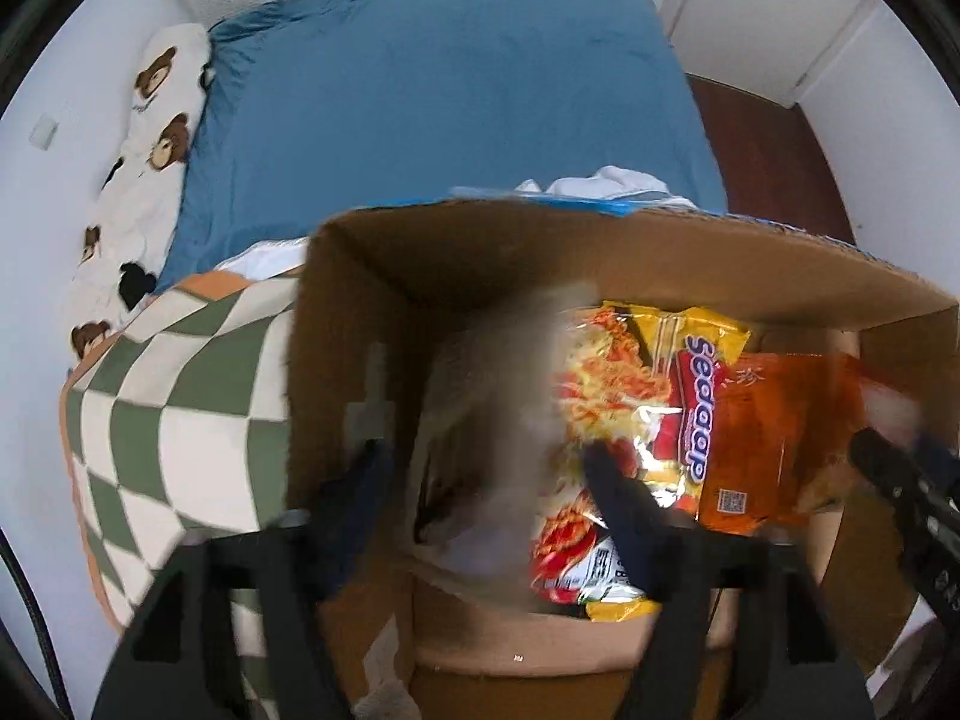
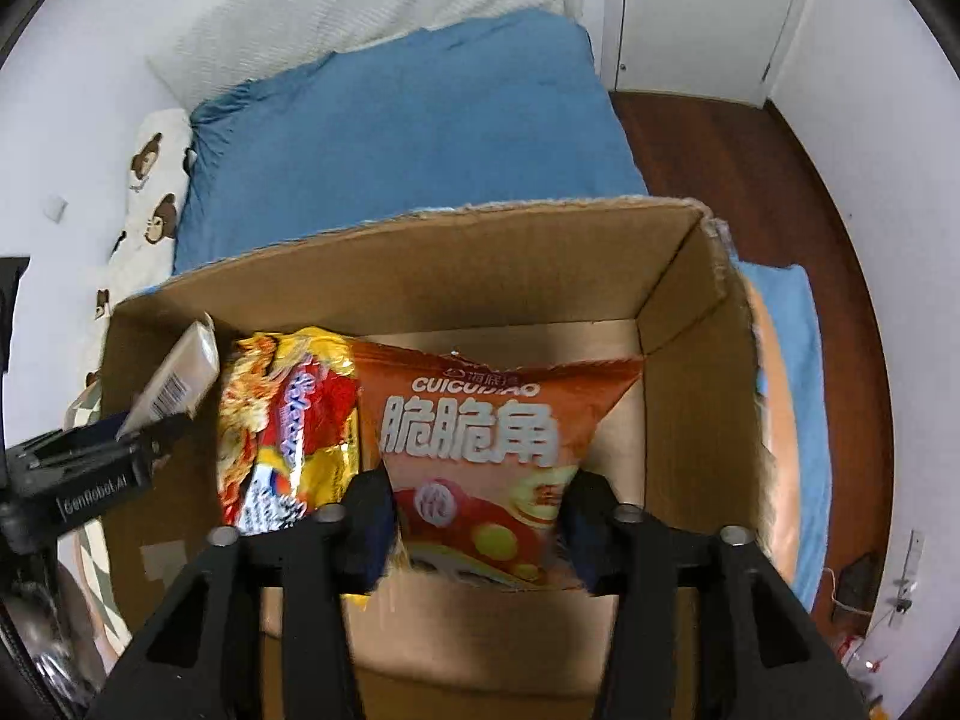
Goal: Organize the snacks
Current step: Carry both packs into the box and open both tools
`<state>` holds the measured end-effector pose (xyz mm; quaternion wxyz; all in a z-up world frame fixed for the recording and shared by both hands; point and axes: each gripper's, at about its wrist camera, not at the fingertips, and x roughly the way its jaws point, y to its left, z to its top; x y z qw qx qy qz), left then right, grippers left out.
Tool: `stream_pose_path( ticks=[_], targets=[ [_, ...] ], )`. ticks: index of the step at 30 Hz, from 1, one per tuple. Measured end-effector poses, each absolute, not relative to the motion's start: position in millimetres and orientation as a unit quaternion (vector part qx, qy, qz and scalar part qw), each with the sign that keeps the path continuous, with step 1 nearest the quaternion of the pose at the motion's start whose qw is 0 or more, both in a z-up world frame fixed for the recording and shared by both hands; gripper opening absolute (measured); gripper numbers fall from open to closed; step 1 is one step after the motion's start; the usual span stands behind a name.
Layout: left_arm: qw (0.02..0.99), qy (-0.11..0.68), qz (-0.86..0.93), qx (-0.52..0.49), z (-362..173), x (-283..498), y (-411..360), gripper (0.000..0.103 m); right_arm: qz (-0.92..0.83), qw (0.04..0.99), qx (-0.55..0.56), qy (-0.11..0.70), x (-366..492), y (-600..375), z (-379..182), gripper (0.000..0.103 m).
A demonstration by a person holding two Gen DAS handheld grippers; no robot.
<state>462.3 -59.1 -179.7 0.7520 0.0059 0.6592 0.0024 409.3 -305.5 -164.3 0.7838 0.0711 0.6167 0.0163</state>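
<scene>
The bed [image 2: 408,138] with its blue sheet fills the back of both views, a checkered blanket [image 1: 180,408] at its near left corner. On it sits an open cardboard box [image 2: 456,276], and you hold both grippers over it, pointing down into it.

Inside the box, an orange snack bag [image 2: 480,438] with white Chinese lettering lies toward the right. Touching its left edge is a yellow and red noodle packet [image 2: 288,420], its end hidden under the orange bag in the left wrist view. Left of that, a pale packet [image 2: 180,378] with a barcode is tilted at your left gripper's fingertip; in the left wrist view it is only a blur.

Your left gripper [image 1: 486,480] has its jaws spread apart, with the blurred pale packet between them; whether the pads touch it you cannot tell. Your right gripper [image 2: 480,516] is partly open, its fingers on either side of the orange bag's lower end, not visibly pressing it.
</scene>
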Motion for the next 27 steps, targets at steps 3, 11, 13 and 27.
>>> stream_pose_path(
  ticks=[3,11,13,27],
  targets=[
    [0.750,0.661,-0.008,-0.007,-184.8,462.7,-59.2,0.090,0.015,0.783,0.065,0.618,413.0,-302.6,-170.1,0.090],
    [0.760,0.649,-0.015,-0.028,-177.7,456.0,-57.4,0.090,0.019,0.785,0.054,0.616,409.2,-299.8,-174.2,0.091],
    [0.768,0.639,-0.018,-0.024,-170.5,449.3,-59.4,0.090,0.022,0.788,0.054,0.613,404.4,-298.2,-170.1,0.091],
    [0.830,0.557,-0.016,-0.039,-123.8,366.3,-48.2,0.090,0.019,0.824,0.052,0.564,326.1,-290.5,-133.5,0.091]
  ],
)
